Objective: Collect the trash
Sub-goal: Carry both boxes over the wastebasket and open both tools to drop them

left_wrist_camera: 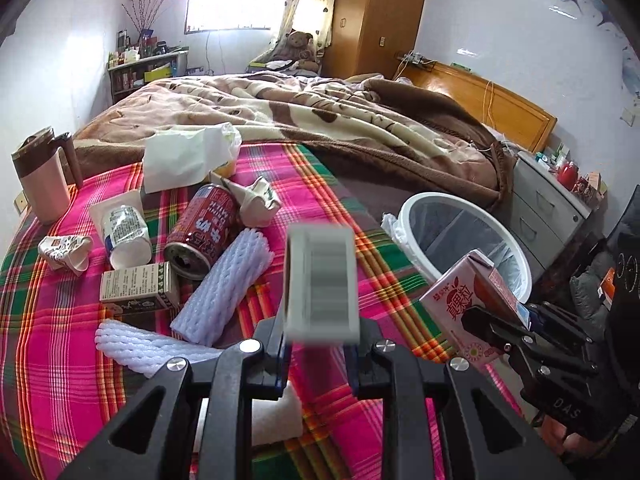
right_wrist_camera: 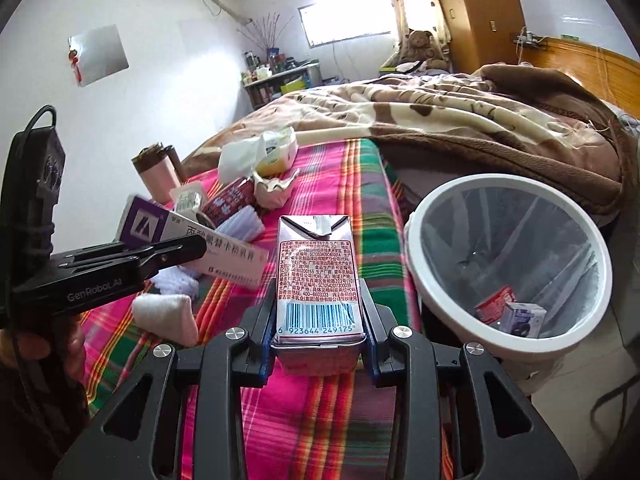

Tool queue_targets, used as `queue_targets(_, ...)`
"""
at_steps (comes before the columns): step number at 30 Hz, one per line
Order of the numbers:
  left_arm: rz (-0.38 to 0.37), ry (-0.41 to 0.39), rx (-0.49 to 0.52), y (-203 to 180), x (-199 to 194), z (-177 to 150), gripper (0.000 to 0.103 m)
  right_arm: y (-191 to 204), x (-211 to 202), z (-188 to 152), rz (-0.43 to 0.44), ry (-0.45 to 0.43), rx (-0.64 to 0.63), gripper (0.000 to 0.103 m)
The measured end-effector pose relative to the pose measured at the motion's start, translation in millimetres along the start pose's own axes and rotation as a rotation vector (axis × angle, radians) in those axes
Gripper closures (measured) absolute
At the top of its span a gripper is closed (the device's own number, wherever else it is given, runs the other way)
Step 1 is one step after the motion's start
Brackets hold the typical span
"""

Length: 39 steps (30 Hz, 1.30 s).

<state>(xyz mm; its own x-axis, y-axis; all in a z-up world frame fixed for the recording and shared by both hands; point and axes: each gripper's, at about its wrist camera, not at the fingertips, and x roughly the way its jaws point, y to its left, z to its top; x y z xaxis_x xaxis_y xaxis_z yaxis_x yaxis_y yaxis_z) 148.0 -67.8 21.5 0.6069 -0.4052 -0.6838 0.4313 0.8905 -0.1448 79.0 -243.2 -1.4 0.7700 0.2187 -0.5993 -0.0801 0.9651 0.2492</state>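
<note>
My left gripper [left_wrist_camera: 318, 346] is shut on a white and purple medicine box [left_wrist_camera: 321, 282], held above the plaid bed sheet; the box also shows in the right wrist view [right_wrist_camera: 192, 246]. My right gripper [right_wrist_camera: 320, 344] is shut on a pink drink carton [right_wrist_camera: 317, 280], held upright beside the bed edge; the carton shows in the left wrist view [left_wrist_camera: 468, 300] too. A white-rimmed trash bin [right_wrist_camera: 508, 264] with a clear liner stands on the floor right of the bed, with two small cartons inside. Its rim [left_wrist_camera: 416, 204] is just beyond the carton.
On the sheet lie a red can [left_wrist_camera: 202, 228], a white tube [left_wrist_camera: 124, 232], a small box [left_wrist_camera: 138, 288], foam nets [left_wrist_camera: 226, 280], crumpled paper [left_wrist_camera: 258, 200], tissues [left_wrist_camera: 188, 156] and a pink mug [left_wrist_camera: 42, 176]. A brown blanket [left_wrist_camera: 320, 116] covers the bed. A grey cabinet [left_wrist_camera: 548, 204] stands right.
</note>
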Motion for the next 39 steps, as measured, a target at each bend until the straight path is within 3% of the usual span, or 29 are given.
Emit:
queue_targets(15,-0.049,-0.054,0.013,-32,-4,20,0.08,-30,-26,10,-0.038,-0.079,0.043,0.068)
queue_targets(22,-0.082,-0.067,0.035,-64,6,30,0.08,-61,-37,18,-0.109,-0.111,0.081,0.068)
queue_targets(39,-0.208,-0.071,0.087,-144,48,52,0.08,-123,-26,21,-0.221,-0.053,0.137,0.068)
